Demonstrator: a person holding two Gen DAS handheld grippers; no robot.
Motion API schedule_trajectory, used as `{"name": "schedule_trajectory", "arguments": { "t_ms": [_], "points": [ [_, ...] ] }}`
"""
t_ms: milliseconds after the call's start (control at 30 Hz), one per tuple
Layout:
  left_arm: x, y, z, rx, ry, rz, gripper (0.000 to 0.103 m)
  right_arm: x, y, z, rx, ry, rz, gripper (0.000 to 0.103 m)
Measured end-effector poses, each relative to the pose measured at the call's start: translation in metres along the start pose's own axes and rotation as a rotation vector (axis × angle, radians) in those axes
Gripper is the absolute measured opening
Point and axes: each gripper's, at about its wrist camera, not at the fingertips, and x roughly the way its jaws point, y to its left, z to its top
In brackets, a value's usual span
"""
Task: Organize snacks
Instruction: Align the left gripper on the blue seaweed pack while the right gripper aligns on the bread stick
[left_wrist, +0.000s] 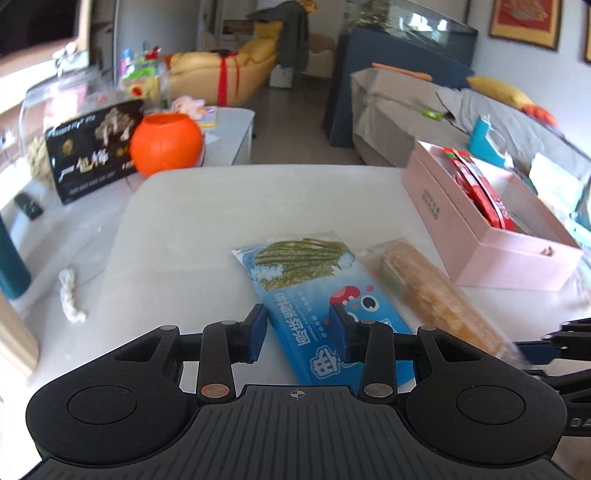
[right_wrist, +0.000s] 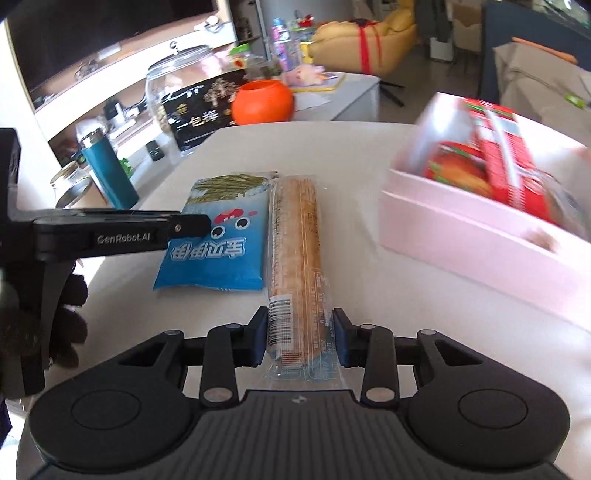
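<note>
The right gripper (right_wrist: 300, 341) has its fingers (right_wrist: 258, 341) clenched on the near end of the long biscuit sleeve (right_wrist: 295, 236) lying on the desk (right_wrist: 351, 155). The left gripper (left_wrist: 299, 332) hangs unclenched over the blue snack packet (left_wrist: 314, 280), apparently not touching it. Pick-up is in hand; next comes lifting the sleeve level into the pink box (right_wrist: 461, 229).

The left gripper (left_wrist: 298, 332) is tilted downward with its jaws held partly apart. Its right pad is seen over the bag (left_wrist: 314, 288), its left pad just off the bag's left edge, and nothing is pinched. From the right wrist it is seen side-on at the left (right_wrist: 195, 225), carried by a dark-gloved hand (right_wrist: 68, 314). The right gripper (right_wrist: 300, 339) is also tilted downward, and its pads are pressed on the near end of the pack (right_wrist: 295, 240). Its blurred tip is seen at the right edge (left_wrist: 546, 343).
</note>
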Motion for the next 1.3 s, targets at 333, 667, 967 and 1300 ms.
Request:
{"name": "schedule_trajectory", "arguments": {
  "t_ms": [333, 667, 967, 1300],
  "points": [
    [-0.023, -0.031, 0.013, 0.074, -0.04, 0.034, 0.041, -0.017, -0.03, -0.039, 0.03, -0.156, -0.198, 0.067],
    [0.017, -0.091, 0.001, 0.333, 0.082, 0.045, 0.057, -0.021, -0.039, -0.042, 0.077, -0.176, -0.155, 0.068],
    [0.007, -0.069, -0.003, 0.364, 0.09, 0.114, 0.06, -0.022, -0.041, -0.044, 0.092, -0.182, -0.14, 0.069],
    [-0.004, -0.031, 0.009, 0.237, 0.059, 0.052, 0.059, -0.022, -0.042, -0.044, 0.099, -0.185, -0.129, 0.071]
  ]
}}
